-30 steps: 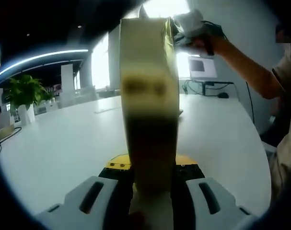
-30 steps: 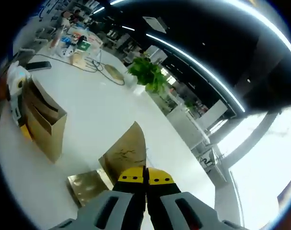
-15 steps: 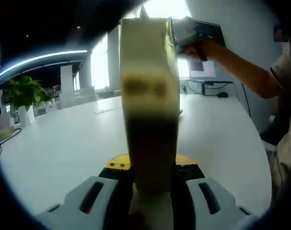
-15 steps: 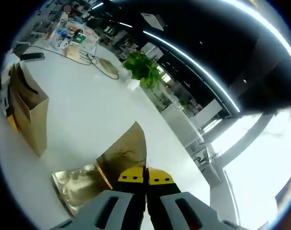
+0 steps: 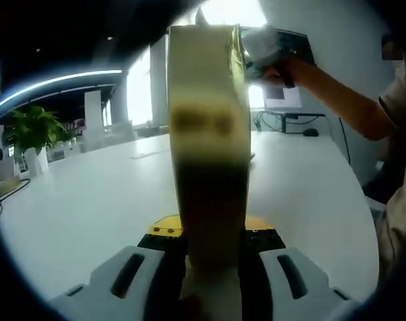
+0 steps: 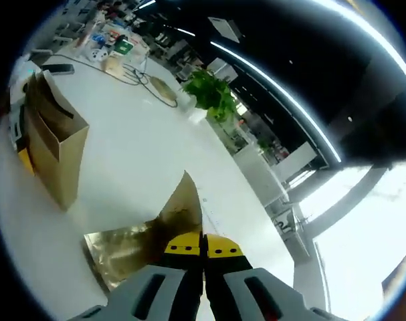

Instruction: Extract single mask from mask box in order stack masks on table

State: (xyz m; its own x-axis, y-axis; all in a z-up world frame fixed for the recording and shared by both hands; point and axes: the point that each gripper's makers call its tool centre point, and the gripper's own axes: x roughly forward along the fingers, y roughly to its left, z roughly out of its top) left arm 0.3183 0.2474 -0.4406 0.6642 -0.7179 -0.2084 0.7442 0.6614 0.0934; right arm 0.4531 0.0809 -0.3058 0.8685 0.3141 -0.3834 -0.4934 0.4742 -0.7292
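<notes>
**Me:** Two grippers, both busy. My left gripper (image 5: 213,249) has its jaws pressed against the sides of the mask box (image 5: 208,134), a tall tan box standing upright between them, with the white table (image 5: 89,200) behind it. From my right gripper view that same box (image 6: 52,144) stands far off to the left, top open.

**Other:** And the right one?

**Me:** Right gripper (image 6: 203,251) has its jaws closed flat together, pinching the near edge of a shiny gold mask packet (image 6: 146,231) that hangs over the table (image 6: 129,154). In the left gripper view I can see it up at the box's top right corner (image 5: 266,45), a hand (image 5: 289,67) wrapped round it.

**Other:** Anything else around?

**Me:** One potted plant (image 6: 209,93) on the far side of the table, cables and clutter beyond it.
</notes>
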